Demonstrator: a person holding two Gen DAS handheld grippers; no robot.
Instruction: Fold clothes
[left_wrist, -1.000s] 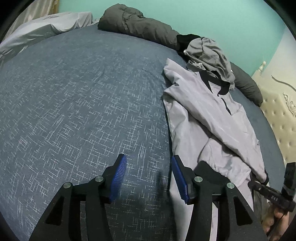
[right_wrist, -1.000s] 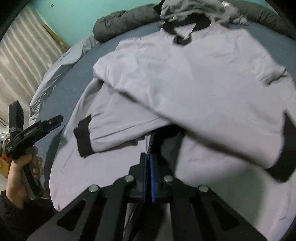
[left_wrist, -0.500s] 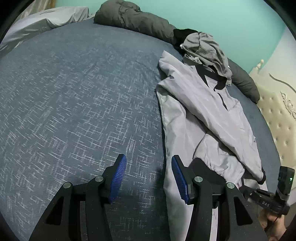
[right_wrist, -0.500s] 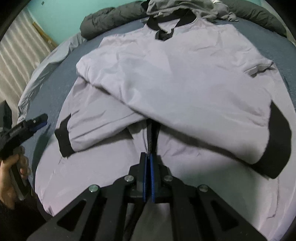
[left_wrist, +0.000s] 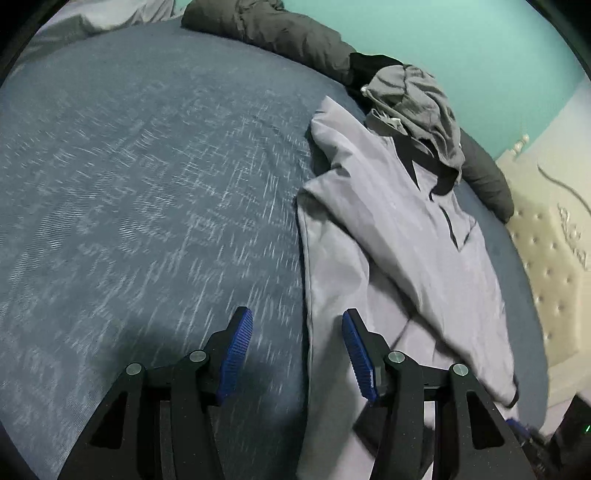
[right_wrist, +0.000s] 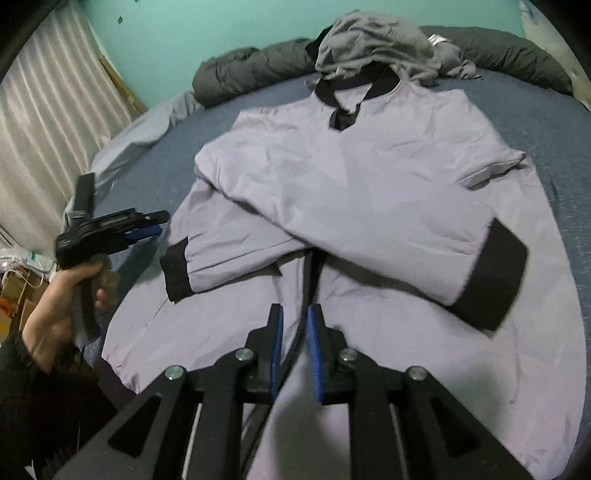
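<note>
One lilac zip jacket (right_wrist: 369, 192) lay flat on the blue bedspread (left_wrist: 147, 184), sleeves crossed over its front, black cuffs (right_wrist: 495, 277) showing. My right gripper (right_wrist: 295, 325) was opening, zipper hem between its pads, unpinched. My left gripper (left_wrist: 297, 339) hung half open, empty, at the jacket's edge. Grey garment (right_wrist: 373, 44) touched the collar.

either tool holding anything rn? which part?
Nothing held. Left tool is open over the bed cover, beside the jacket. Right tool is opening; the jacket's zipper line sits between its pads, unpinched.
</note>
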